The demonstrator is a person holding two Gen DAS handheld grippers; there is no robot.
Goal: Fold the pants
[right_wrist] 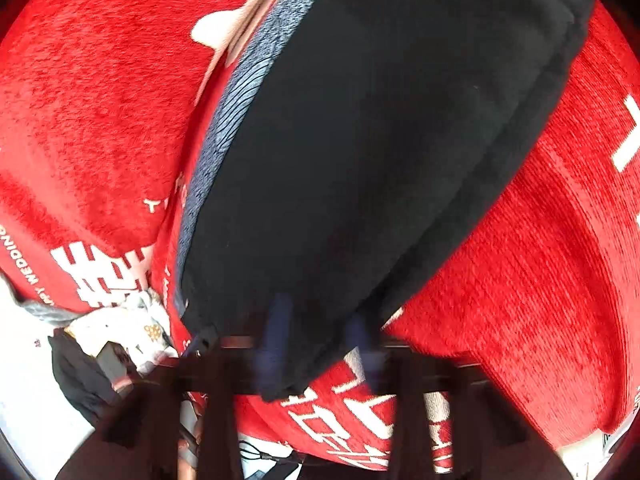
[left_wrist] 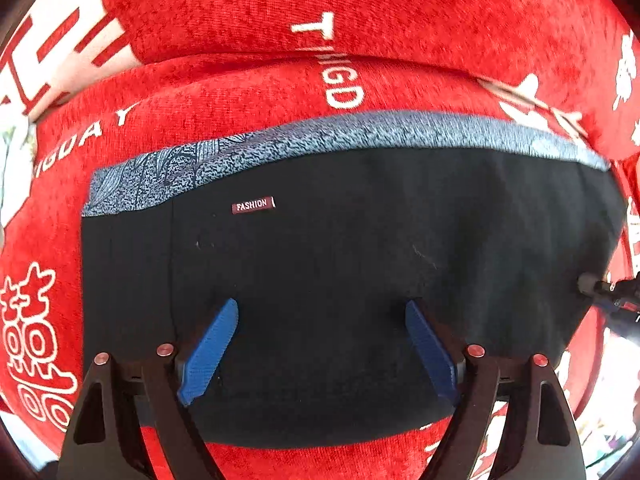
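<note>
Pants (left_wrist: pixel 340 280), black and folded with a grey patterned waistband (left_wrist: pixel 320 136) at 12 o'clock, lie on a red blanket (left_wrist: pixel 240 92) in the left wrist view; the left tool (left_wrist: pixel 320 312) hovers over them, blue fingers (left_wrist: pixel 208 352) spread wide, a "FASHION" tag (left_wrist: pixel 253 204) toward 11 o'clock. Right wrist view: the pants (right_wrist: pixel 360 160) fill the centre; the right tool (right_wrist: pixel 320 336) is blurred at their 6 o'clock edge, so I cannot tell its grip.
</note>
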